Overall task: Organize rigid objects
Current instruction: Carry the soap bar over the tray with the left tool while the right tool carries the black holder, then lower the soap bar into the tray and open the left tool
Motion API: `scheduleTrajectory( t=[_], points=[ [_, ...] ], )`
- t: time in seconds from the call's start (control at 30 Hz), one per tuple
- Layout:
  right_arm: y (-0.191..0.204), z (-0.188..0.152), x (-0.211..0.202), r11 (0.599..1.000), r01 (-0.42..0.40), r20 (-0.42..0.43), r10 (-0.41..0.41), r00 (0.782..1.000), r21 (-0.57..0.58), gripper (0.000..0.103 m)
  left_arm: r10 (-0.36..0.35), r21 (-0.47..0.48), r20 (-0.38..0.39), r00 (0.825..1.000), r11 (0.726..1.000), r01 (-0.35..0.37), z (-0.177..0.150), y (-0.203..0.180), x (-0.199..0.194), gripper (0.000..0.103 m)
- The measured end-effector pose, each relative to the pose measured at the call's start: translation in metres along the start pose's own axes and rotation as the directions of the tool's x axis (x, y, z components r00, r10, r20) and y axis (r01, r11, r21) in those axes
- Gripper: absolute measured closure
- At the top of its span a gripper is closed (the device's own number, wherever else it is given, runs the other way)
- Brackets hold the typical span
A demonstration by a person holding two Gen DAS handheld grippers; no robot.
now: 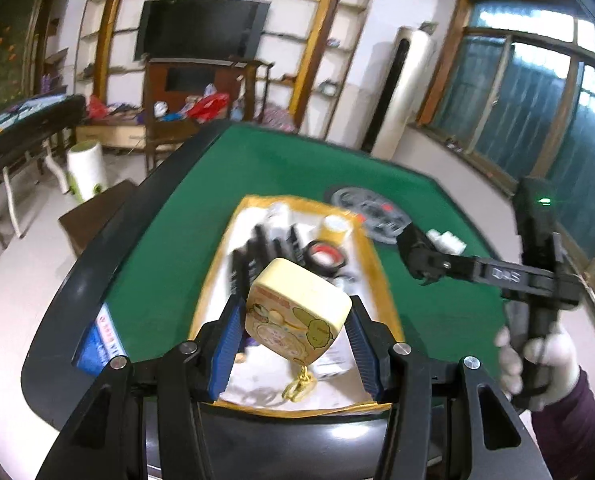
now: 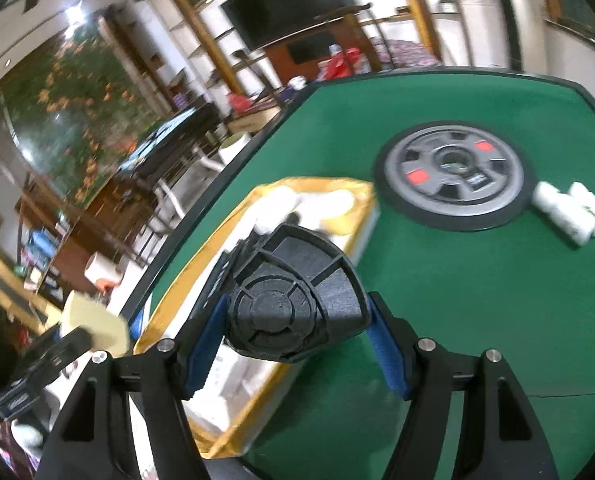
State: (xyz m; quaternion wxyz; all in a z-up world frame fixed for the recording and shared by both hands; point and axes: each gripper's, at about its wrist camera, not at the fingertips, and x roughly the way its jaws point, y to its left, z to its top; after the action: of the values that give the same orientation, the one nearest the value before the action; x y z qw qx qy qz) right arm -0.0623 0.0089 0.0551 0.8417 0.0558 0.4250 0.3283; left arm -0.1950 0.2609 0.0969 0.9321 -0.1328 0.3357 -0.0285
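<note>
**Two grippers, each w/ an item, over the gold tray**

Two items are up off the table. Left gripper [image 1: 295, 322] has its blue pads clamped on a pale yellow cartoon-print case [image 1: 297, 316], held tilted, a gold clasp [image 1: 297, 388] dangling under it. Case sits above the near end of the gold-rimmed tray [image 1: 221, 264], not touching it.

Right gripper [image 2: 293, 332] is gripping a black ribbed plastic part [image 2: 293, 300], wedge-shaped w/ a round hub facing the cam. It hangs over the tray's right rim [image 2: 257, 412], approx. where tray meets green felt. In the left wrist view the same gripper [image 1: 417, 256] shows at right, held by a white-gloved hand [image 1: 537, 360] w/ a dark red sleeve.

Inside the tray: black ribbed pieces [image 1: 265, 244], a roll of black tape [image 1: 325, 256], a small white-capped bottle [image 1: 335, 228]; other bits too blurred to ID.

On the green table [image 2: 457, 320] beyond the tray: a grey weight plate [image 2: 453, 176] w/ red patches, lying flat, and white bottles [image 2: 569, 208] on their sides just beside its right edge. A blue box [image 1: 101, 344] lies at the table's near-left edge, left of the tray.
</note>
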Motion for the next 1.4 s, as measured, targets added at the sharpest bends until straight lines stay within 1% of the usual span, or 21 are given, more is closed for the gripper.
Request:
scheduleTrajectory(
  t=[0.13,0.23,0.3,0.4,0.43,0.47,0.53,0.6,0.73,0.9,1.3,1.4],
  points=[
    [0.023,-0.010,0.015,0.998,-0.028,-0.040,0.026,0.999,-0.052,0.034,0.042,-0.008,-0.052,0.998,0.999,-0.043,-0.002,0.006,0.021,0.049],
    [0.039,-0.019,0.024,0.993,-0.023,-0.063,0.016,0.998,-0.116,0.034,0.066,-0.010,-0.092,0.994,0.998,-0.067,-0.003,0.011,0.039,0.049],
    [0.048,-0.025,0.029,0.988,-0.022,-0.077,0.010,0.997,-0.154,0.035,0.080,-0.004,-0.105,0.991,0.997,-0.081,-0.003,0.011,0.047,0.049],
    [0.056,-0.032,0.035,0.982,-0.034,-0.102,0.015,0.995,-0.188,0.034,0.099,0.003,-0.135,0.986,0.995,-0.100,-0.004,0.012,0.062,0.049],
    [0.060,-0.035,0.039,0.979,-0.037,-0.115,0.013,0.993,-0.202,0.034,0.118,0.012,-0.143,0.983,0.993,-0.118,-0.005,0.011,0.068,0.049],
    [0.062,-0.037,0.041,0.976,-0.039,-0.125,0.013,0.992,-0.213,0.034,0.131,0.019,-0.143,0.981,0.991,-0.129,-0.004,0.010,0.068,0.049],
    [0.066,-0.042,0.047,0.971,-0.043,-0.144,0.009,0.990,-0.237,0.034,0.189,0.052,-0.130,0.973,0.982,-0.184,-0.005,0.006,0.073,0.049],
    [0.070,-0.047,0.052,0.964,-0.031,-0.155,-0.011,0.988,-0.266,0.035,0.233,0.077,-0.110,0.966,0.971,-0.226,-0.005,0.002,0.074,0.049],
    [0.076,-0.053,0.059,0.951,-0.014,-0.158,-0.037,0.987,-0.309,0.035,0.275,0.118,-0.083,0.958,0.957,-0.265,-0.006,-0.003,0.074,0.049],
    [0.081,-0.057,0.063,0.937,0.015,-0.150,-0.072,0.986,-0.349,0.035,0.293,0.137,-0.060,0.954,0.949,-0.282,-0.005,-0.008,0.073,0.049],
    [0.087,-0.059,0.062,0.930,0.030,-0.135,-0.085,0.987,-0.367,0.035,0.304,0.130,-0.053,0.951,0.947,-0.295,-0.003,-0.006,0.074,0.049],
    [0.088,-0.059,0.061,0.924,0.042,-0.126,-0.096,0.987,-0.379,0.035,0.317,0.137,-0.042,0.948,0.941,-0.309,-0.003,-0.006,0.074,0.051]
  ],
)
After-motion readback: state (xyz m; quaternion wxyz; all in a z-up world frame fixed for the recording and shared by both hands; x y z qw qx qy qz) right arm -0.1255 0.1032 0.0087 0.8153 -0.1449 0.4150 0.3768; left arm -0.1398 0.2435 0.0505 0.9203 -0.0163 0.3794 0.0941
